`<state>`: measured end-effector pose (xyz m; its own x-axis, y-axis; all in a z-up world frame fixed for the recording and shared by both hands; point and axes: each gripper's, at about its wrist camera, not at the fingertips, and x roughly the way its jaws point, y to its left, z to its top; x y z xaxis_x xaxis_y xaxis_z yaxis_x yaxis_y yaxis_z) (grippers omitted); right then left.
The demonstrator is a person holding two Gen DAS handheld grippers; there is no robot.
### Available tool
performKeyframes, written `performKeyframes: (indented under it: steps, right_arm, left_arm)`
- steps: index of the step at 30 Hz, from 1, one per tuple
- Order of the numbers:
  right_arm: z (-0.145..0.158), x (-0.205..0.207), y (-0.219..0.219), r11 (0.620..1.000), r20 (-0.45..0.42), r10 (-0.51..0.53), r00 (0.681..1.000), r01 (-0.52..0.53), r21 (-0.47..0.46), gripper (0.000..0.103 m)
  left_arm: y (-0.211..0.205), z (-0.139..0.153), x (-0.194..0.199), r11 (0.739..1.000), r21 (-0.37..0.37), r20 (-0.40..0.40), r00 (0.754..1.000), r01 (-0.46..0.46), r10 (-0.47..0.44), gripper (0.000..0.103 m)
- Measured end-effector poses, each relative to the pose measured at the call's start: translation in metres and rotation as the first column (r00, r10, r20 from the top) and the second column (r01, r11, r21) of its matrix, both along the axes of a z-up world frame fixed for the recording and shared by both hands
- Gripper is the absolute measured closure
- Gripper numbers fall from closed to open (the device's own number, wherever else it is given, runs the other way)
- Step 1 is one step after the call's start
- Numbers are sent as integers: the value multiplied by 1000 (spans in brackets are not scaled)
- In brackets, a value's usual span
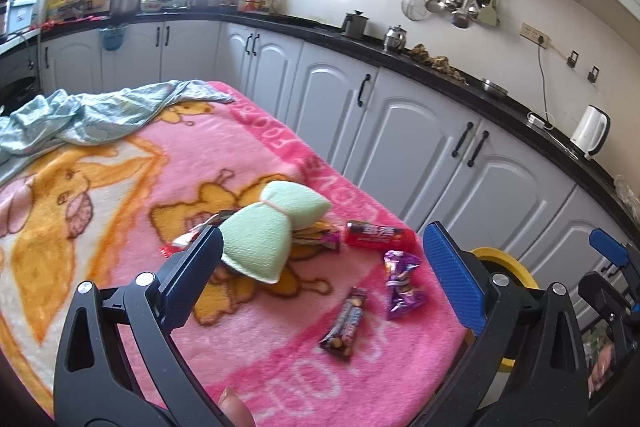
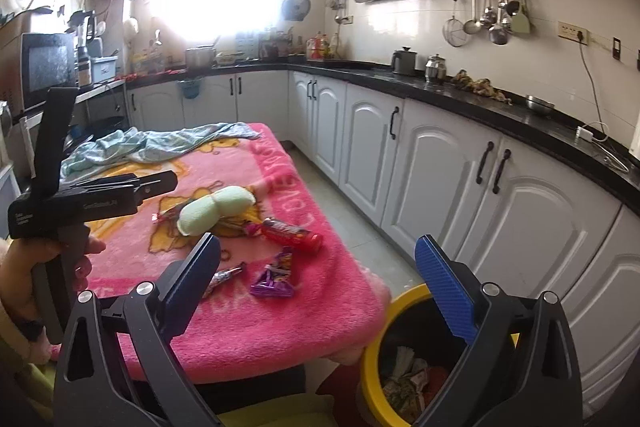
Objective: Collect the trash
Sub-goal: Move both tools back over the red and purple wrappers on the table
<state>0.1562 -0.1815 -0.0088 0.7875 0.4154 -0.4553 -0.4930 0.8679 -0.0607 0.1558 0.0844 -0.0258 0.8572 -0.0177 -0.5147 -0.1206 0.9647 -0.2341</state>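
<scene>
Kitchen scene: left gripper (image 1: 320,267) and right gripper (image 2: 316,283), both spread wide and empty; wrappers at frame centre on pink blanket (image 1: 248,155); yellow bin (image 2: 376,359), lower right.

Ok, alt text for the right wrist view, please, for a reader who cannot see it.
The open right gripper hovers empty over a pink blanket strewn with a purple wrapper, a red wrapper and a green sponge. A yellow bin holding trash stands below the table's corner, in a kitchen.
</scene>
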Motion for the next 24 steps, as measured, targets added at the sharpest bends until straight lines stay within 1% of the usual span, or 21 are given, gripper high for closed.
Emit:
performKeyframes:
  steps: [12, 20, 24]
  right_arm:
    - [-13, 3, 33, 997, -32, 68, 997, -69, -43, 8]
    - [-27, 16, 48, 994, -65, 79, 995, -83, -67, 8]
    - [-34, 25, 54, 994, -82, 77, 994, -82, -66, 8]
  left_arm:
    - [39, -15, -3, 997, -7, -27, 997, -76, 76, 11]
    - [68, -34, 1, 992, -15, -75, 989, -129, 127, 11]
    - [80, -43, 3, 988, 1, -93, 984, -153, 152, 11]
